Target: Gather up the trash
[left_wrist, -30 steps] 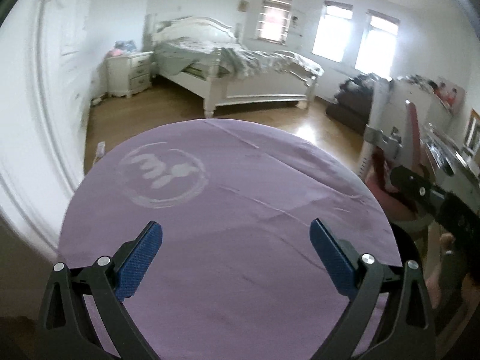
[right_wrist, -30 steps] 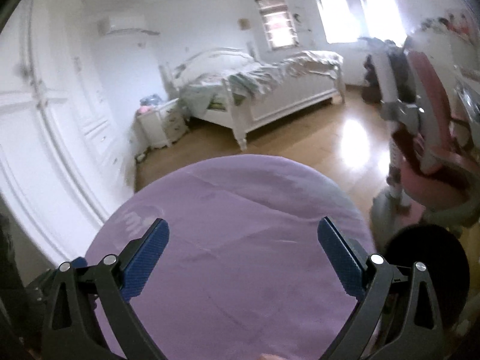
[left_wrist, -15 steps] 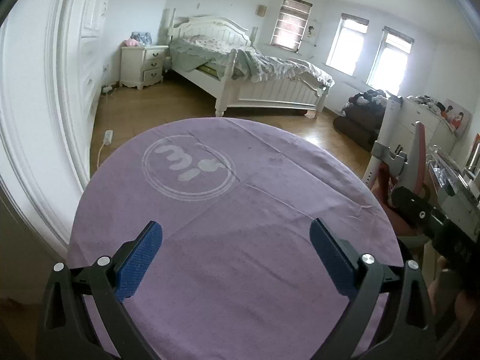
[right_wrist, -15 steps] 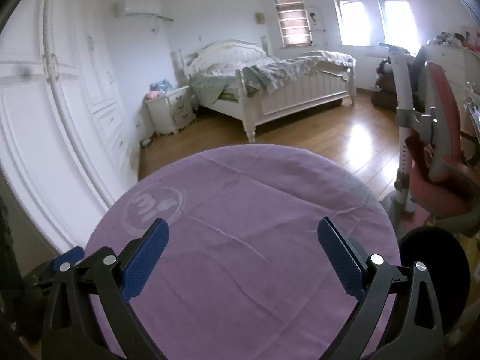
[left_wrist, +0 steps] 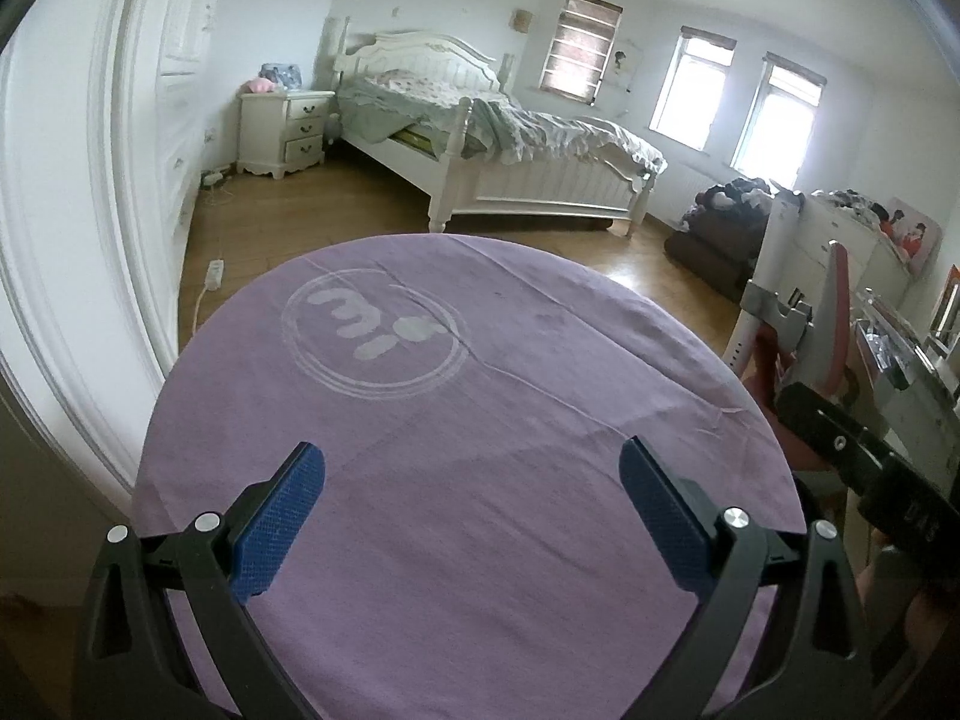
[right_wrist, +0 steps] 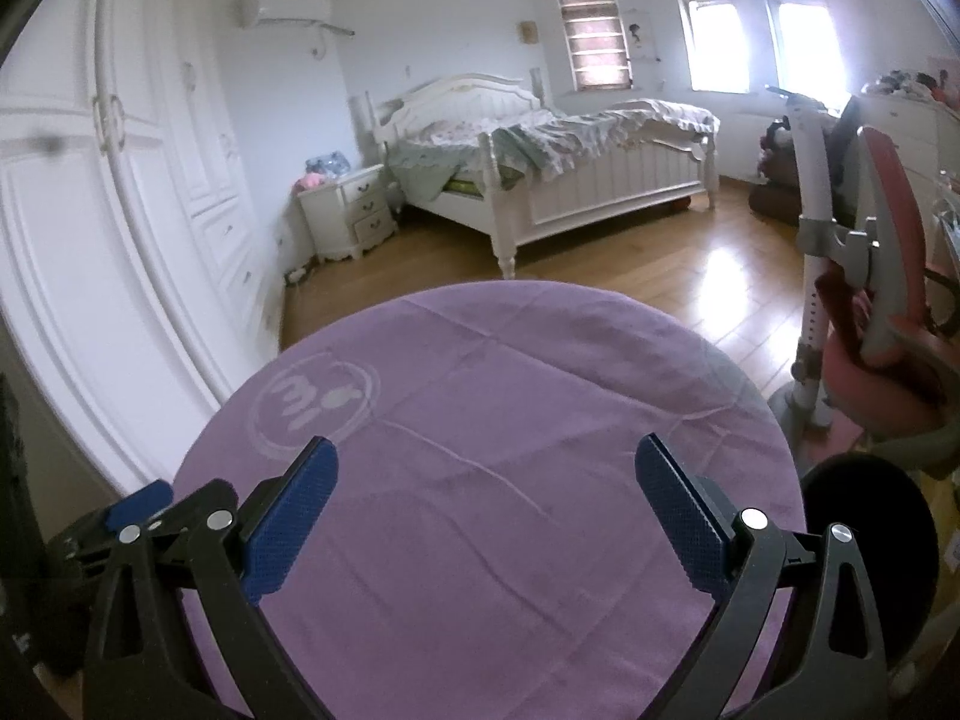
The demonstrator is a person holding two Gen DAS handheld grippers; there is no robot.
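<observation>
Both views have swung up and steadied over the round purple table (left_wrist: pixel 480 540). The left gripper (left_wrist: pixel 471 507) and right gripper (right_wrist: pixel 486 507) hang above it, fingers spread wide and holding nothing. No trash shows on the table, so the hunt goes on.
</observation>
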